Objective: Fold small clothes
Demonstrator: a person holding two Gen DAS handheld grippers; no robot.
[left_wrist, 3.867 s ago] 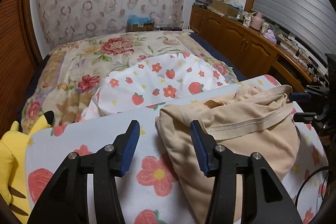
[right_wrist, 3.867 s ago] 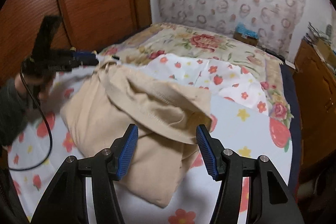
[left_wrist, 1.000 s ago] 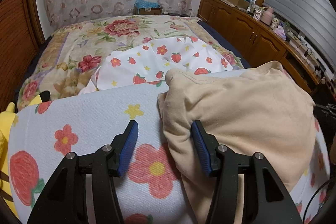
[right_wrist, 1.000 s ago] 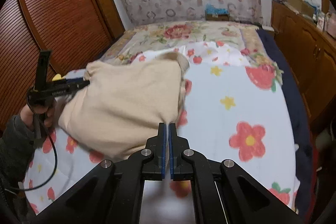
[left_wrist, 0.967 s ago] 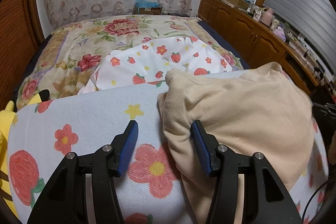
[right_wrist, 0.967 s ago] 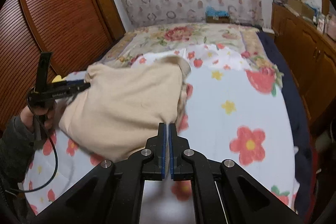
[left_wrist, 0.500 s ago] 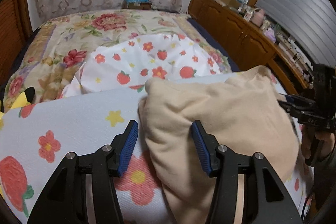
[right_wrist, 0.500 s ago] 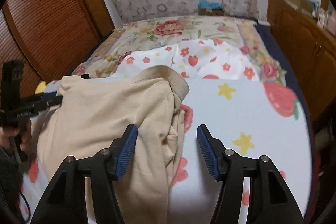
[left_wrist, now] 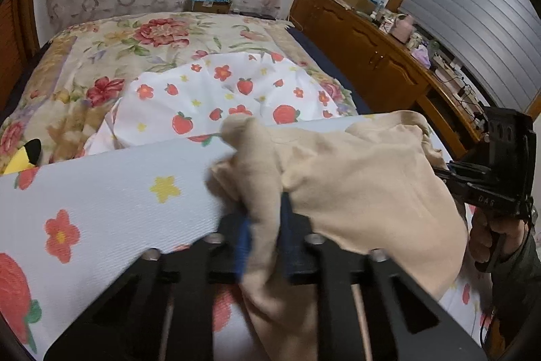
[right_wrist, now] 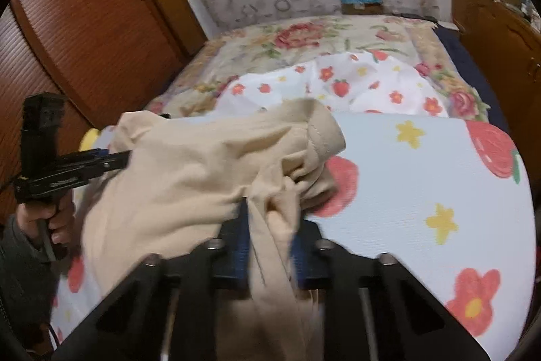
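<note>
Left gripper [left_wrist: 265,237] and right gripper [right_wrist: 268,241], each clamped on an opposite edge of the beige knit cotton garment [left_wrist: 355,188], hold it bunched just above the strawberry-and-flower printed white sheet [left_wrist: 111,188], presumably to spread it for folding.

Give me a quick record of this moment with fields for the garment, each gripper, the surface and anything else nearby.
garment: beige garment, bunched, held at two sides
left gripper: shut on the beige garment, cloth pinched between its fingers
right gripper: shut on the beige garment
surface: strawberry-print sheet under the garment
nearby: floral bedspread behind; yellow plush toy at the left edge
</note>
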